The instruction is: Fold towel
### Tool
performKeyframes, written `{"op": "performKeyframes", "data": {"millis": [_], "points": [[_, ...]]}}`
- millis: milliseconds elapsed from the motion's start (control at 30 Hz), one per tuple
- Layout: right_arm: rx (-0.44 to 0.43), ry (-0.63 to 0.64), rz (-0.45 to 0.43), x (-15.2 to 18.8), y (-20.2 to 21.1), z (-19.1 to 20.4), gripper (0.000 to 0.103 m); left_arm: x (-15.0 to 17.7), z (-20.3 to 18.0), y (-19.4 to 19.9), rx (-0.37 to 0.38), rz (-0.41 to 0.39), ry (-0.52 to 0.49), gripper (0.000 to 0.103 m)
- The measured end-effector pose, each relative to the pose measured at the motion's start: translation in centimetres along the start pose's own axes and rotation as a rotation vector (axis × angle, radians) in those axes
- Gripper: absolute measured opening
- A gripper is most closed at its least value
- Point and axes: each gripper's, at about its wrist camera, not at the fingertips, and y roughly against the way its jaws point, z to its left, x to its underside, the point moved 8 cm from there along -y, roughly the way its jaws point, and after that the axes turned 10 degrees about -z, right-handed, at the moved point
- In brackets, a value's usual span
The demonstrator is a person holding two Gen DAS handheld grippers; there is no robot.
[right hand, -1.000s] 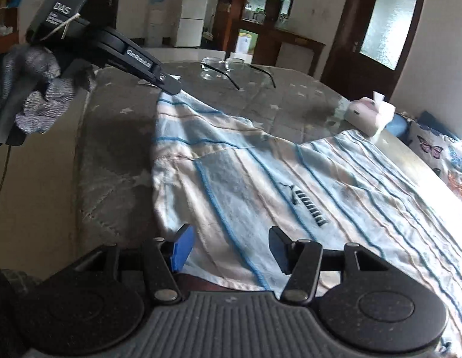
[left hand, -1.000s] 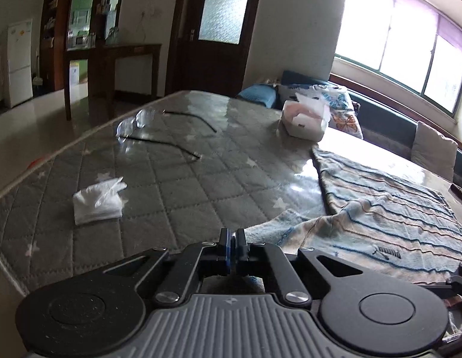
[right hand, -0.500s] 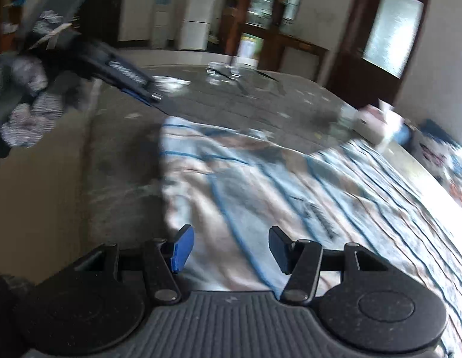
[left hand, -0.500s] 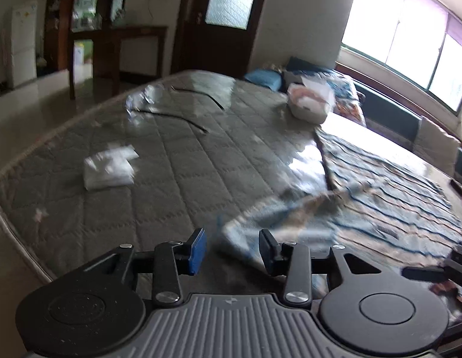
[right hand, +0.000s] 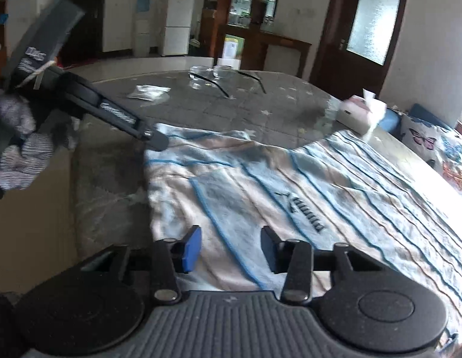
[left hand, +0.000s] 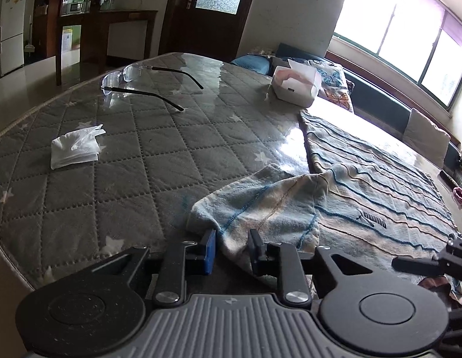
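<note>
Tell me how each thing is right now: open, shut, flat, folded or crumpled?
Left gripper: open, towel corner lying loose between its fingers.
Right gripper: open, over the towel edge.
Towel: spread out, one corner rumpled.
Glasses: unfolded, arms out.
Tissue: crumpled.
Tissue box: open, tissue sticking out.

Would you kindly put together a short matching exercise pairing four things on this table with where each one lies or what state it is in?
Things:
1. towel
2. glasses
3. tissue box
4. crumpled tissue

Places or states:
A. lying alone on the quilted cover, at the left of the left wrist view
B. arms unfolded, at the far side of the table
C. striped, spread out, near corner rumpled up in front of the left tongs
D. white, a tissue sticking out, beyond the towel's far end

Pairs: 1-C, 2-B, 3-D, 4-A
</note>
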Motion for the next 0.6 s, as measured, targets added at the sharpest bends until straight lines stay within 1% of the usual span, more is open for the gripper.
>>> {"op": "performKeyframes", "data": {"millis": [33, 100, 167, 200, 367, 500, 600], "points": [[-0.010, 0.006, -0.003, 0.0, 0.0, 0.2, 0.037, 0.0, 0.0, -0.1, 0.000, 0.000, 0.000, 0.025], [-0.027, 0.016, -0.007, 0.0, 0.1, 0.6, 0.025, 0.0, 0.0, -0.1, -0.001, -0.001, -0.001, 0.025], [-0.031, 0.012, -0.002, 0.0, -0.2, 1.1, 0.020, 0.0, -0.1, -0.2, -0.002, -0.002, -0.004, 0.025], [-0.031, 0.010, 0.001, 0.0, -0.4, 1.2, 0.016, 0.0, 0.0, -0.2, -0.001, -0.002, -0.004, 0.025], [-0.032, 0.005, 0.008, 0.2, -0.8, 1.6, 0.007, 0.0, -0.1, -0.1, 0.001, -0.006, -0.011, 0.025], [-0.006, -0.011, 0.002, 0.3, -0.7, 1.3, 0.000, 0.0, 0.0, -0.1, 0.002, -0.009, -0.011, 0.024], [0.011, -0.036, -0.013, 0.2, 0.0, 0.7, 0.000, 0.0, 0.0, -0.1, 0.003, -0.010, -0.012, 0.024]]}}
